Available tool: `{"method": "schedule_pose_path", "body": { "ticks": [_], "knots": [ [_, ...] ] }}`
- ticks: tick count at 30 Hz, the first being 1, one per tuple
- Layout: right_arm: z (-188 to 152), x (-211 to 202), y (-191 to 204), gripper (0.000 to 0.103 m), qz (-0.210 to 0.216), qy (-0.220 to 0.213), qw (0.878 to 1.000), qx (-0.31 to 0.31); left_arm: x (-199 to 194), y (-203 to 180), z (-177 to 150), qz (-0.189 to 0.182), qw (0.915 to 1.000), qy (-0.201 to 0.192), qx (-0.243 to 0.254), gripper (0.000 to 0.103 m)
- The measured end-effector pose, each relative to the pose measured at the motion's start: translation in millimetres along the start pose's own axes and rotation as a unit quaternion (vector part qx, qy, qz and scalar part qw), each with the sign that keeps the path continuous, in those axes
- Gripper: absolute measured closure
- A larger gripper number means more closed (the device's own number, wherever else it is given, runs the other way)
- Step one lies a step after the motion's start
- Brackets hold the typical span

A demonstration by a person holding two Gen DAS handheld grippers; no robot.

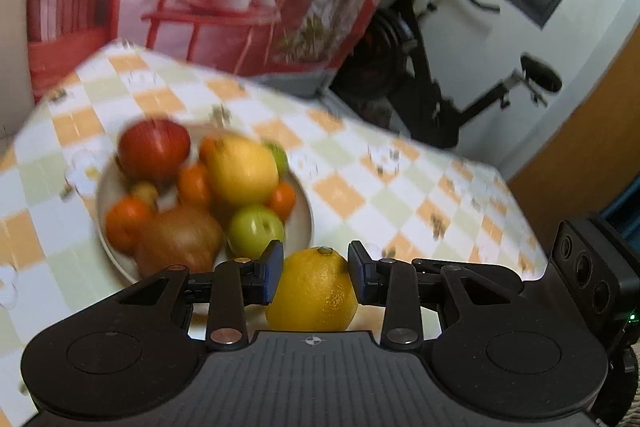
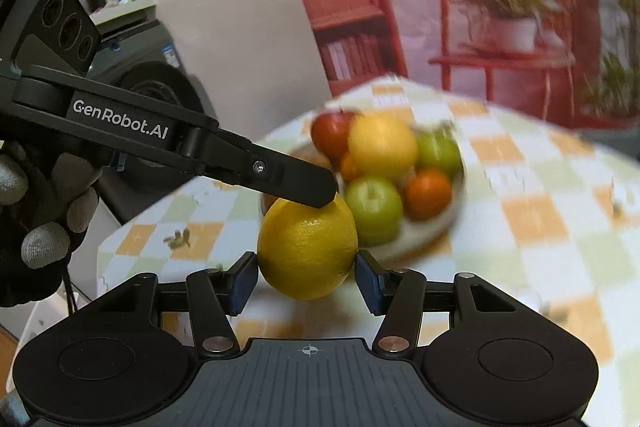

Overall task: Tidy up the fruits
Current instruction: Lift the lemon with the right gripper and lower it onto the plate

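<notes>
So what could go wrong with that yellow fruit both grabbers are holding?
Both the left gripper and the right gripper pinch the same lemon. If they pull different ways, it may slip and drop on the table. Also, the bowl is already heaped with piled fruit, so adding the lemon might roll something off.

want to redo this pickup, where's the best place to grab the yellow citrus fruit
Grip the yellow citrus fruit across its widest middle, coming in level from the table's near side, away from the fruit plate. It is round and smooth, so pads set off-centre would likely slip.
</notes>
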State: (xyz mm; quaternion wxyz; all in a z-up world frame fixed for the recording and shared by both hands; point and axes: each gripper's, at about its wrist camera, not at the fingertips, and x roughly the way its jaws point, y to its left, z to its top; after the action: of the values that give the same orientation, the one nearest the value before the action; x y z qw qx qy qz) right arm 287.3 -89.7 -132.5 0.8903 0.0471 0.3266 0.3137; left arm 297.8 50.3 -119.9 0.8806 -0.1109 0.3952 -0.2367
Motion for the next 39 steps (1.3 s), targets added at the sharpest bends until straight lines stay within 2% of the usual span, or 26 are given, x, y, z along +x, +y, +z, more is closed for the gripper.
{"method": "schedule_pose_path", "body": {
  "ticks": [4,8,18,28,39],
  "knots": [
    [38.1,5.0,10.0,0.054,0.000,-0.006,0.999,-0.038,-19.6,10.6,22.8,0.002,0.9994,-0.034,-0.012,0.066],
    [70.8,21.4,19.5,0.054,-0.014,0.001,0.997,-0.076,-29.1,22.7,41.0,0.006,0.9986,-0.051,-0.013,0.066],
    [121.7,84.6,34.3,0.054,-0.060,0.069,0.985,-0.148,-24.4,64.1,53.4,-0.006,0.9969,-0.057,-0.054,0.068],
    [125.8,122.5,36.5,0.054,-0.079,0.125,0.975,-0.165,-10.6,88.5,49.4,-0.019,0.9950,-0.048,-0.086,0.068],
    [120.3,129.4,38.3,0.054,-0.081,0.138,0.973,-0.165,-3.4,92.6,50.5,-0.016,0.9947,-0.041,-0.093,0.072]
  ]
}}
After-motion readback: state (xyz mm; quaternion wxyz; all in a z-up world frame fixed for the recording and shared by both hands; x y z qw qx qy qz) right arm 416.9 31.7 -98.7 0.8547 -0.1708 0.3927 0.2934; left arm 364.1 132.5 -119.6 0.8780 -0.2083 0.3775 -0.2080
